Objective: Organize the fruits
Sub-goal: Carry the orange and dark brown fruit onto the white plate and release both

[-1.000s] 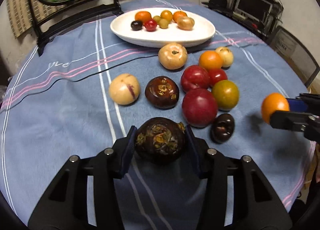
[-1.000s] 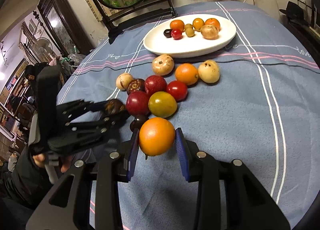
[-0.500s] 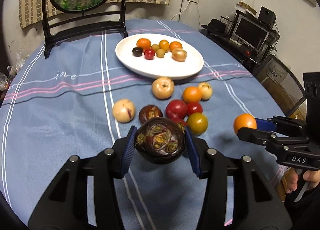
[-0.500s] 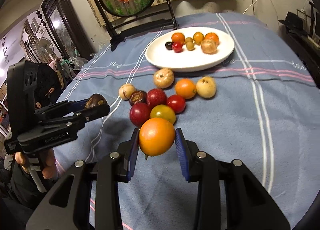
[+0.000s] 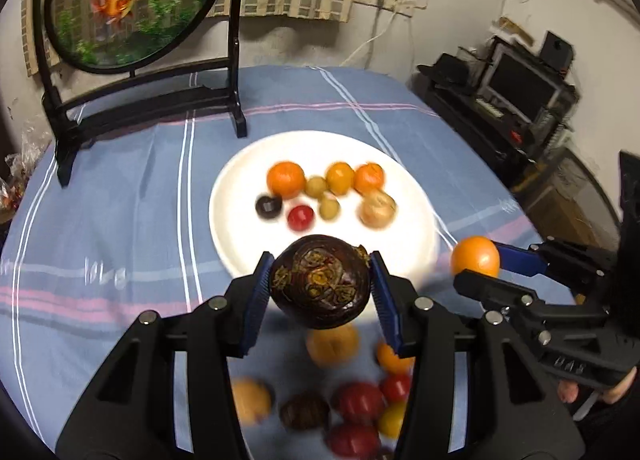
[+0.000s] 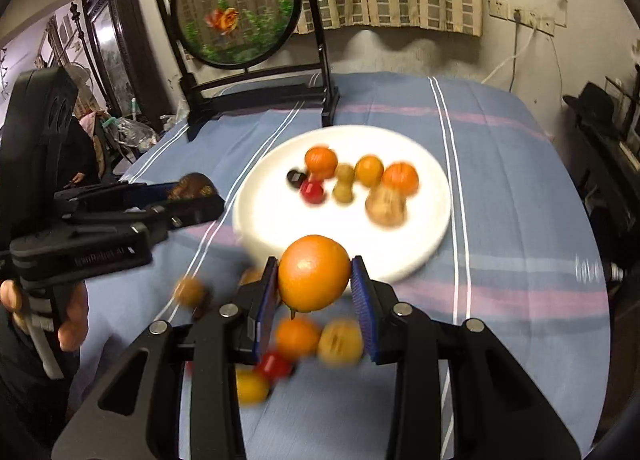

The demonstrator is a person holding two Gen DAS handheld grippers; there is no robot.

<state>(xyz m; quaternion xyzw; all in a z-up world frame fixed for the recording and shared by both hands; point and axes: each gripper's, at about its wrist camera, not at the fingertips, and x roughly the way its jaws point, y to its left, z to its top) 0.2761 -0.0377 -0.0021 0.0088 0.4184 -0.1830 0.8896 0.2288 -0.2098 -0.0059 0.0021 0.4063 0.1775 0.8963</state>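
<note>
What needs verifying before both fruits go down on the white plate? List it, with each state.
1. Left gripper clamped on the dark mangosteen: ok, both pads against its sides.
2. Right gripper clamped on the orange fruit: ok.
3. Bare room on the white plate: ok, its near part is bare; eight small fruits sit toward the far side.
4. Grippers apart from each other: ok, a gap shows in both views.
5. Held fruits above the plate: cannot tell; both appear near its front rim.
6. Loose fruits on the blue tablecloth below the grippers untouched: cannot tell, blurred.
</note>
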